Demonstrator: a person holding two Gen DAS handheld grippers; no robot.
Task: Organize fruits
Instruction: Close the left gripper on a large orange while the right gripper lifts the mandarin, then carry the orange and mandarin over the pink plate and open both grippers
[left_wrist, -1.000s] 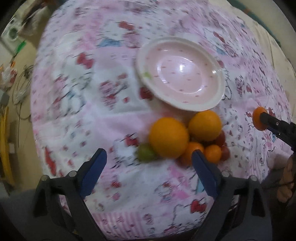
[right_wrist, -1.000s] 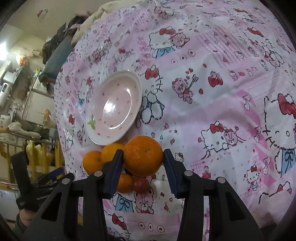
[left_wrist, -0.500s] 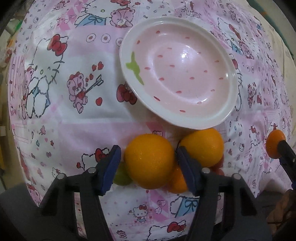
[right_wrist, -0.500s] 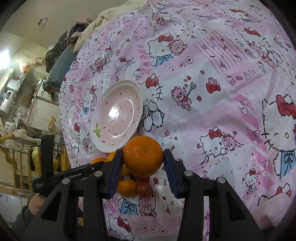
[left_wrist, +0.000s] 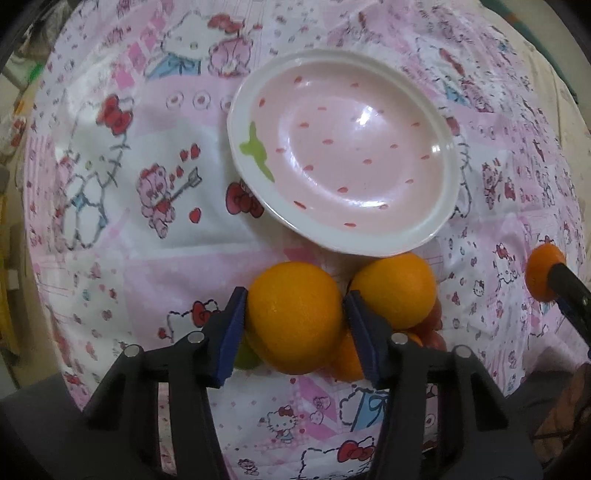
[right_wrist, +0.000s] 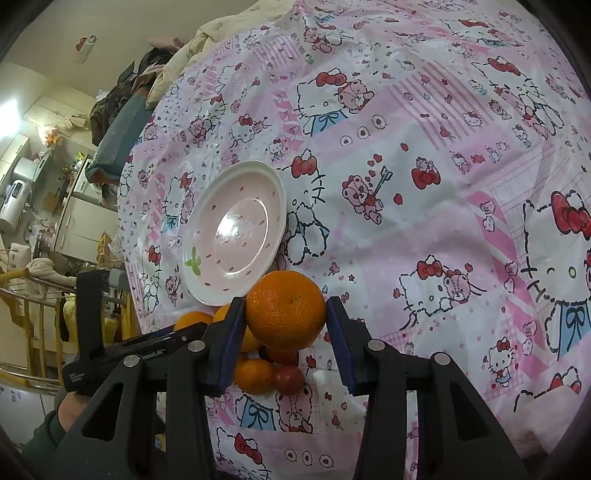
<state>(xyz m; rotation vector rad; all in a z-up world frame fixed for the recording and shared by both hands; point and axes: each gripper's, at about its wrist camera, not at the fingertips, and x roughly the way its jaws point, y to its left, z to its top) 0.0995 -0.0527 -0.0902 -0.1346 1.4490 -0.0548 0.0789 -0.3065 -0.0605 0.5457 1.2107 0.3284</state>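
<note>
Left hand-held gripper (left_wrist: 293, 317) pointing down, just closing onto orange (left_wrist: 294, 317), right hand-held gripper (right_wrist: 285, 312) clamping mandarin (right_wrist: 285, 309)

Each hand-held gripper (left_wrist: 293, 314) (right_wrist: 286, 314) has black arms, silver screws and blue pads (left_wrist: 231, 332). A dark green sleeve (right_wrist: 42, 441) shows lower left in the right wrist view.

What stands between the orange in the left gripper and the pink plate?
Nothing visible. The left gripper, whose jaws have just been closing, has its pads on the large orange, and the pink plate lies empty just beyond it. Another orange sits beside it, off the path.
</note>
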